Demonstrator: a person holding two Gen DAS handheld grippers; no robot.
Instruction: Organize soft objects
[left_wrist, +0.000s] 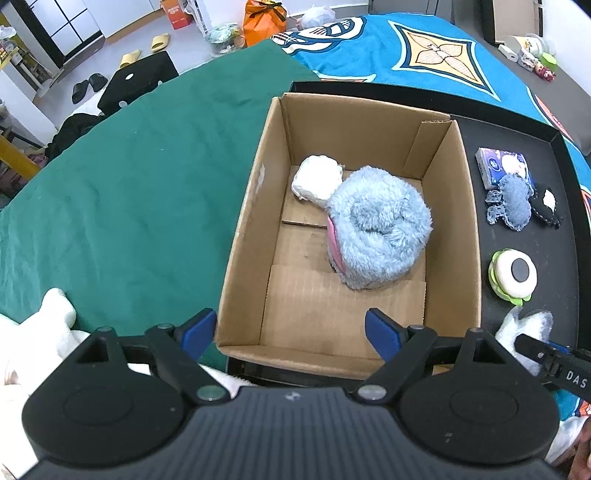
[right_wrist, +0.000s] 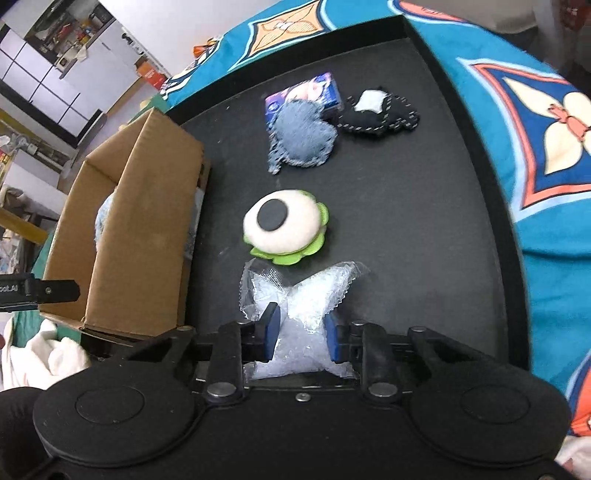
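Right gripper (right_wrist: 301, 334) clamped on a clear plastic packet (right_wrist: 299, 295), blue pads pinching its middle so the wrap bulges out at both ends; packet resting on the black tray (right_wrist: 424, 221) at its near edge. Just beyond the packet, touching or nearly so, a round eye plush (right_wrist: 282, 227) with a green frill. Farther back, a denim heart (right_wrist: 303, 138) overlapping a tissue pack (right_wrist: 321, 86), with a black stitched pad (right_wrist: 376, 110) just beside them. Left gripper (left_wrist: 291, 334) spread wide and holding nothing, hovering over the near edge of the open cardboard box (left_wrist: 251, 206). Inside the box, a fluffy blue roll (left_wrist: 380, 229) upright near the middle, a white bundle (left_wrist: 317, 181) touching it at the far left corner. Box standing on the tray, left of the loose items; green cloth (left_wrist: 129, 184) to its left.
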